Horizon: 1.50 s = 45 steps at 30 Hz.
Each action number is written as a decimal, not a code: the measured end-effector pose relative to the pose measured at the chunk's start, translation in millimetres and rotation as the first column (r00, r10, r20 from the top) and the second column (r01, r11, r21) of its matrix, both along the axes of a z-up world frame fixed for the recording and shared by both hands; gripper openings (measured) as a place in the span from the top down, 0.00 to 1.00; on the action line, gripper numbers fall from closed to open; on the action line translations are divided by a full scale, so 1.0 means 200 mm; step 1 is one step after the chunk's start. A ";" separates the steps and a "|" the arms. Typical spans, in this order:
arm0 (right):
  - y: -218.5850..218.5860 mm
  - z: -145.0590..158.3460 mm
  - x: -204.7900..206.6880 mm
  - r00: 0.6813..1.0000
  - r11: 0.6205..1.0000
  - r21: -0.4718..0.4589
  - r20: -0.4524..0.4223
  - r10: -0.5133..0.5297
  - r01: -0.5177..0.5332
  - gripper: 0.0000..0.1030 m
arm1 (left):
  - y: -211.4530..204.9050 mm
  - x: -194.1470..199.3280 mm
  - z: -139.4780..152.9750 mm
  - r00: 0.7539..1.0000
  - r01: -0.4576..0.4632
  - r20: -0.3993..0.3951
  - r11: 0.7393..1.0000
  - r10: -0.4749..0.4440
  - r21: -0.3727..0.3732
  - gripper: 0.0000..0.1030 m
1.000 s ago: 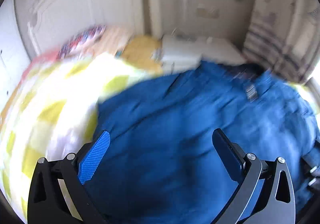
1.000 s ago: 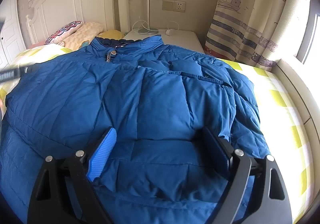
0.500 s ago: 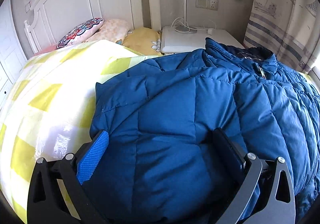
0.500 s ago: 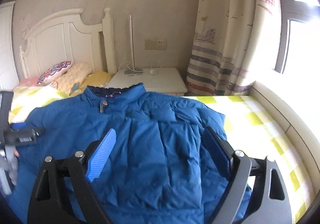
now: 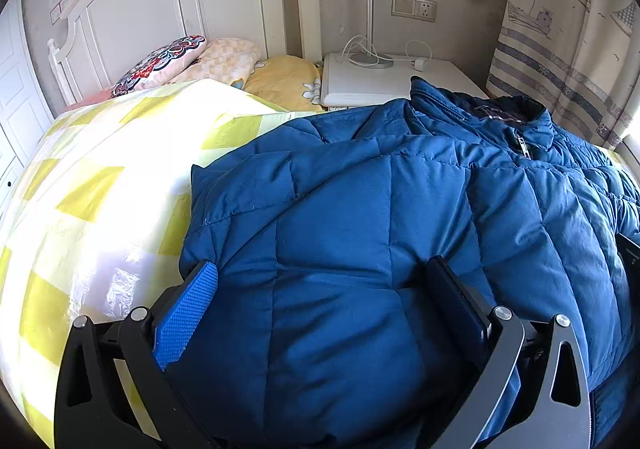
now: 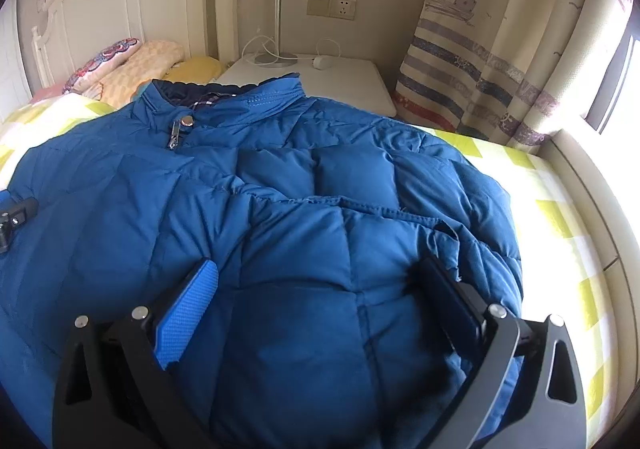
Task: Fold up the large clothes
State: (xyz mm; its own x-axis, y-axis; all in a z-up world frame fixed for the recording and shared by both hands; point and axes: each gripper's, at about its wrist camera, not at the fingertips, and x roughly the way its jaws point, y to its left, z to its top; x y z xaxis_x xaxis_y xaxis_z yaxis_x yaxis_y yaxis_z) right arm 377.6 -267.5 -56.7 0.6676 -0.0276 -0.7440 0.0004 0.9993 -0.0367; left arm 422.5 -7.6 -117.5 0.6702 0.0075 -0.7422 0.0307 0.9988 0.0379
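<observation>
A large blue quilted down jacket [image 5: 400,209] lies on the bed, collar toward the headboard; it also fills the right wrist view [image 6: 280,189]. My left gripper [image 5: 320,281] is open wide, its fingers pressed into the puffy fabric over the jacket's left side, near a folded-in sleeve. My right gripper [image 6: 316,277] is open wide too, its fingers set in the fabric over the jacket's right side, where a sleeve is folded in. Part of the left gripper shows at the left edge of the right wrist view [image 6: 14,213].
The bed has a yellow and white checked cover [image 5: 100,189]. Pillows [image 5: 192,61] lie by the white headboard [image 5: 160,1]. A white nightstand [image 6: 320,77] with a lamp and cables stands behind. A striped curtain [image 6: 472,69] and a window ledge [image 6: 592,189] are on the right.
The left gripper swung from a blurred pass and settled low on the jacket's left side. The right gripper rose for a moment, then came back down onto the jacket's right side.
</observation>
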 end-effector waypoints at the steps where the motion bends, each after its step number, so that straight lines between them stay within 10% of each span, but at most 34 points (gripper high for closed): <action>1: 0.00 0.00 0.01 1.000 1.000 0.009 0.001 0.002 -0.002 0.03 | 0.00 0.00 0.00 1.000 0.000 0.000 1.000 0.000 0.001 0.04; 11: 0.02 0.21 -0.36 0.996 0.994 0.100 0.079 0.045 -0.053 0.03 | -0.03 -0.41 0.18 0.996 0.029 0.083 0.999 -0.027 -0.019 0.05; 17: 0.23 -0.02 -0.52 0.976 0.980 -0.035 -0.103 0.190 -0.194 0.02 | -0.28 -0.56 -0.08 0.989 0.132 -0.077 0.985 -0.124 0.114 0.04; 31: 0.02 -0.05 -0.76 0.977 0.992 0.043 -0.171 0.128 -0.122 0.02 | 0.01 -0.77 -0.06 0.994 0.016 -0.104 1.000 -0.014 0.022 0.04; 41: 0.08 -0.06 -1.15 0.975 0.983 -0.032 -0.138 0.172 -0.178 0.02 | -0.15 -1.11 -0.08 0.993 0.107 -0.062 0.981 -0.098 0.162 0.04; 45: 0.18 0.05 -1.29 0.977 0.978 -0.034 -0.070 0.203 -0.206 0.02 | -0.18 -1.26 0.02 0.989 0.145 -0.014 0.987 -0.145 0.071 0.04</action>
State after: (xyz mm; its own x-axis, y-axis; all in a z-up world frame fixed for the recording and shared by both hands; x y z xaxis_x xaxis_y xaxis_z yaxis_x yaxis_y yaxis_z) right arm 119.2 -230.7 -45.7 0.6121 0.0732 -0.7874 -0.2075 0.9757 -0.0706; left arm 170.2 -43.8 -113.2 0.6618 -0.0357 -0.7489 0.1756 0.9785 0.1085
